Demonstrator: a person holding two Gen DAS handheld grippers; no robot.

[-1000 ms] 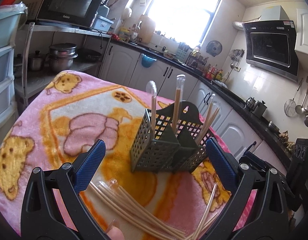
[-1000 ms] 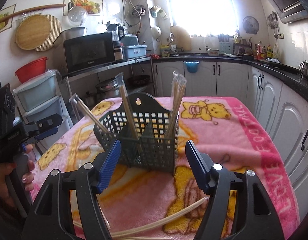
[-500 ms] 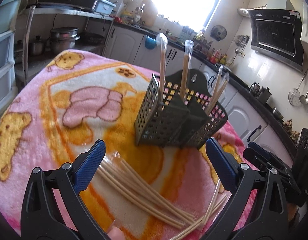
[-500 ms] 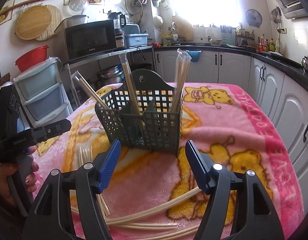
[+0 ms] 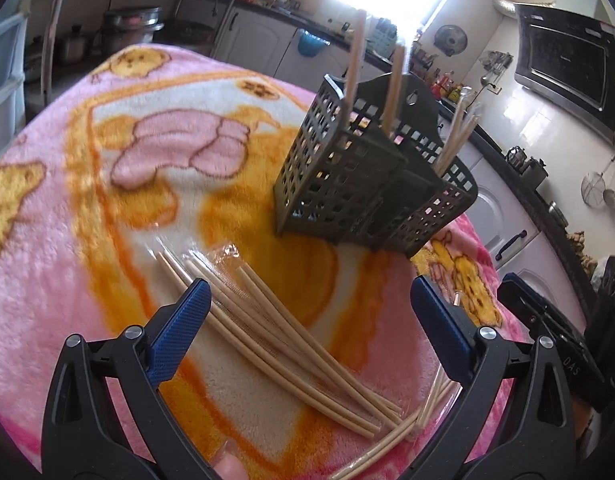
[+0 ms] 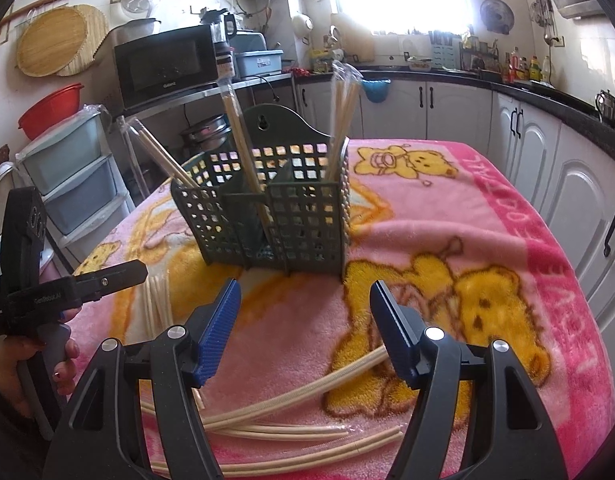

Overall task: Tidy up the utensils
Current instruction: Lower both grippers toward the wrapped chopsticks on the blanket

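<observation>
A dark green lattice utensil holder [image 5: 371,184] [image 6: 275,216] stands upright on the pink bear blanket [image 5: 107,208] [image 6: 487,216], with wrapped chopsticks poking out of its compartments. Loose wrapped chopsticks [image 5: 283,336] [image 6: 307,412] lie fanned on the blanket in front of it. My left gripper [image 5: 307,320] hangs open just above that bundle, nothing between its blue pads. My right gripper [image 6: 305,320] is open too, low over the blanket, with the chopsticks running under and behind its fingers. A hand holds the left gripper's body [image 6: 47,300] at the left edge of the right wrist view.
White cabinets and a dark counter [image 6: 527,92] run along the far and right sides. A microwave [image 6: 167,64] sits on a metal shelf, with plastic drawers [image 6: 67,188] beside the table's left edge. The right gripper's body [image 5: 555,348] is at the left wrist view's right edge.
Both grippers have come down toward the blanket, the left one tilting further down, so the loose chopsticks and the holder now look nearer. Both sets of jaws stayed open.
</observation>
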